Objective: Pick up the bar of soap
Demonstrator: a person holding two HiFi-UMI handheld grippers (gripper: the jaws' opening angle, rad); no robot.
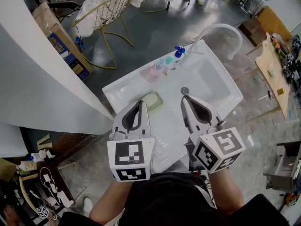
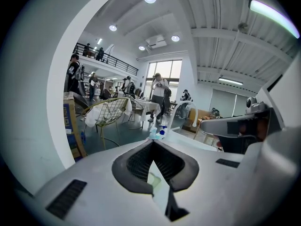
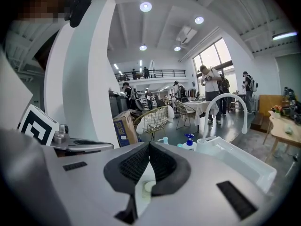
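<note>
A pale green bar of soap lies on the left part of the white sink, near its front rim. My left gripper is shut and holds nothing; its tip hovers just left of the soap. My right gripper is also shut and empty, pointing at the round drain. In the left gripper view the closed jaws meet at their tips, and a sliver of pale green soap shows through the gap below. In the right gripper view the closed jaws frame the drain.
A curved white faucet rises at the sink's far corner, with pump bottles lined up along the back rim. A gold wire chair and a cardboard box stand beyond. A wooden table stands at the right.
</note>
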